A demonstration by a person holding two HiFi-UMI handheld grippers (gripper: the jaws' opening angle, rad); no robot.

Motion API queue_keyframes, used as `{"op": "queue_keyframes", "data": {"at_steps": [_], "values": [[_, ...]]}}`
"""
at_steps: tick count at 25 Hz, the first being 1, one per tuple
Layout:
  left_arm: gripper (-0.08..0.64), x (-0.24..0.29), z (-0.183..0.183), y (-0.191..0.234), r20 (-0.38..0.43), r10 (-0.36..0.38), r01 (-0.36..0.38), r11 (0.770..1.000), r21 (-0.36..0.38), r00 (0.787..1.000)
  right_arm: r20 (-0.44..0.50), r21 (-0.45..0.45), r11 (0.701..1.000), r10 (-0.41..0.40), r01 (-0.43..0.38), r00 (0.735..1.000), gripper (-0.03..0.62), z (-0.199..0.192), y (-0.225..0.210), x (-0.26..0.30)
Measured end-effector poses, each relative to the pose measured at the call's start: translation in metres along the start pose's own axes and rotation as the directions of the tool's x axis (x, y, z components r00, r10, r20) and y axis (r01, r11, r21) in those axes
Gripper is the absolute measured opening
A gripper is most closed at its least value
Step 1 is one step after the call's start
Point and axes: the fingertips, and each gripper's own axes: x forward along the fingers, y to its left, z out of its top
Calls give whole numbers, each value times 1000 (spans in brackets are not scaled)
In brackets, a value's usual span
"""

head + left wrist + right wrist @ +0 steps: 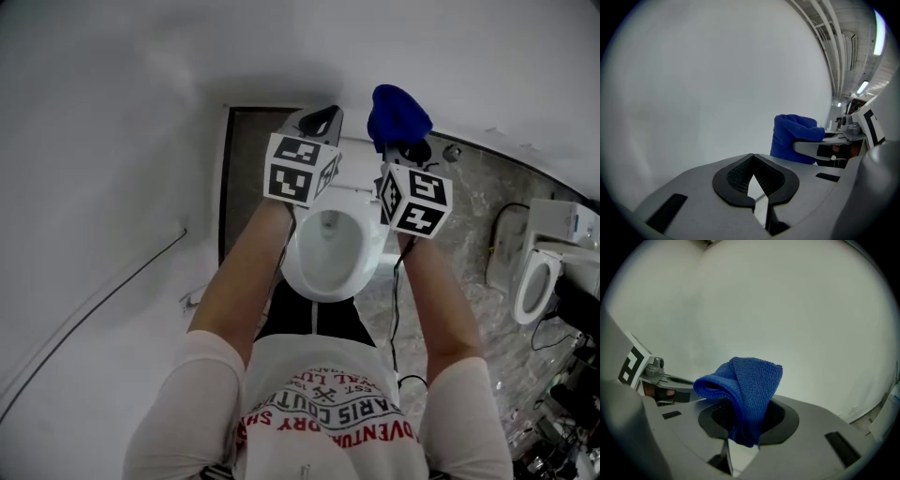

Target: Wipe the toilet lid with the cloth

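**Cloth up, bowl open below: you stand over the white ceramic toilet [319,281] with both tools raised towards the wall.**

Your right tool [743,427] is clamped on a narrow fold of the bunched blue microfibre cloth [750,385], most of which flops loose above the jaws. Your left tool [752,180] is closed on nothing. The toilet lid can't be clearly made out behind the tools (it may be standing raised at the back). With so small a bite, a hard drag across the lid could pull the cloth free and drop it into the open bowl directly beneath. If you press with the wad off-centre, bare jaw tips may scrape the surface.
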Motion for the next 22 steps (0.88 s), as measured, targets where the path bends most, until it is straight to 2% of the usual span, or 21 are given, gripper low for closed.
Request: {"op": "queue_keyframes", "data": {"at_steps": [2, 5, 9, 14, 19, 22], "values": [[6, 3, -5, 1, -21, 8, -8, 1000, 2, 1000, -24, 3, 1000, 18, -18, 1000, 101, -11, 1, 2], [6, 2, -3, -2, -22, 5, -6, 999, -43, 1000, -54, 7, 998, 65, -64, 996, 101, -20, 0, 2], [6, -16, -11, -5, 10, 34, -33, 996, -80, 999, -89, 34, 994, 110, -108, 990, 101, -31, 8, -10], [6, -39, -18, -22, 24, 84, -84, 996, -26, 996, -49, 17, 990, 138, -137, 989, 101, -34, 16, -40], [6, -70, -35, -37, 31, 101, -98, 991, -92, 994, -32, -6, 988, 157, -157, 987, 101, -50, 29, -75], [6, -86, -46, -51, 35, 94, -92, 994, -61, 995, -32, -19, 985, 171, -171, 985, 101, -60, 36, -95]]}}
